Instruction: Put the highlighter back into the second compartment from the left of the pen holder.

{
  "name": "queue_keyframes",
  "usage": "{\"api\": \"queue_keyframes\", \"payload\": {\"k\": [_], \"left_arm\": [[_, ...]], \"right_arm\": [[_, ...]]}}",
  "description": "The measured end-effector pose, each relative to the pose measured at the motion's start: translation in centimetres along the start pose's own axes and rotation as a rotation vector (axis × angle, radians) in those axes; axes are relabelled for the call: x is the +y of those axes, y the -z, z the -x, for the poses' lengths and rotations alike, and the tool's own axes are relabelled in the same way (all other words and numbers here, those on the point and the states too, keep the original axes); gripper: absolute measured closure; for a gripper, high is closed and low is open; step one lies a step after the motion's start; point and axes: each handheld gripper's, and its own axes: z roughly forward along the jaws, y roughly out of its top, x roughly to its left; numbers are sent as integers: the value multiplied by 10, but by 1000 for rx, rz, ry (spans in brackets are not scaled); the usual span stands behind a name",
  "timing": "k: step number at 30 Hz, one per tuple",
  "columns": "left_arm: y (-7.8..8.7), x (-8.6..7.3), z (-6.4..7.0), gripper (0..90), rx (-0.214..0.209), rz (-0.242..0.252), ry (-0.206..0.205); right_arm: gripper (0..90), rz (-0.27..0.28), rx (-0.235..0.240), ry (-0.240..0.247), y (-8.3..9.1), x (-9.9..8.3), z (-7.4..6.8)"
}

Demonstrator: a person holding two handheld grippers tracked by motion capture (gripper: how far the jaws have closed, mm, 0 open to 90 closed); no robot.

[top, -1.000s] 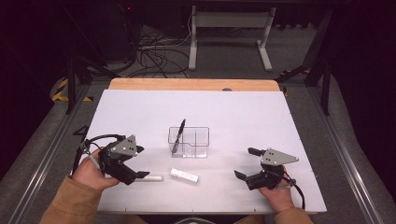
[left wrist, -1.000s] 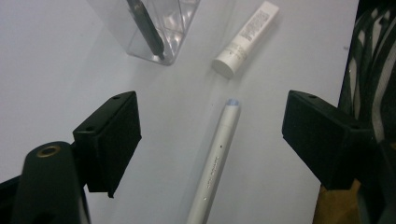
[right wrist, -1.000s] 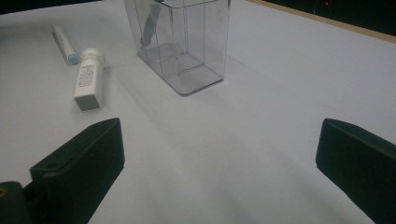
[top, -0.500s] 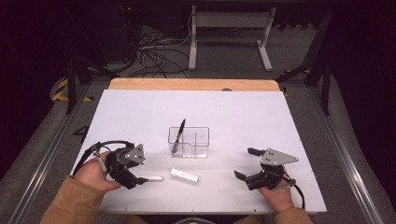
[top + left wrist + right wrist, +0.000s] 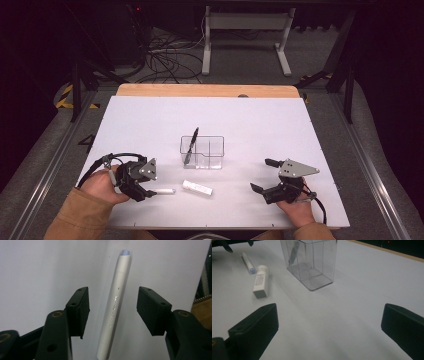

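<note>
Lowered, open left hand-held gripper [image 5: 112, 310] straddles white pen [image 5: 113, 312]; clear holder [image 5: 202, 152] holds black pen [image 5: 190, 145].

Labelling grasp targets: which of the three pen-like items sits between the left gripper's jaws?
The slim white pen, lying flat between the open left gripper. The stubby white tube lies farther right; the black pen stands in the clear holder.

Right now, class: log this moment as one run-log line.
left gripper: open, straddling white pen | right gripper: open, idle | clear organizer: holds black pen

The white pen [image 5: 115, 307] runs off the bottom edge; its printed lettering is too small to read.
</note>
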Motion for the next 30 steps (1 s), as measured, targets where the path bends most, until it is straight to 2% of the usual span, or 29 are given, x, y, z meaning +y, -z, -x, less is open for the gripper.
{"api": "queue_keyframes", "payload": {"k": [2,5,7,11,19,22,26,30], "left_arm": [[-2,-1,-2,464,-3,-16,15],[-5,-2,-4,498,-30,-33,25],[-8,-2,-6,514,-44,-42,16],[-12,-4,-8,541,-60,-54,24],[-21,-3,-8,617,-64,-90,-2],[-24,-2,-7,652,-58,-105,-1],[-25,-1,-6,692,-61,-111,-27],[-28,-1,-5,706,-56,-135,-23]], "right_arm": [[15,-2,0,0,0,0,0],[16,-2,2,-3,0,0,0],[16,-3,1,0,0,0,0],[16,-4,1,-1,0,0,0],[16,-5,1,2,0,0,0],[16,-7,1,1,0,0,0],[16,-6,3,-4,0,0,0],[16,-5,3,-4,0,0,0]]}}
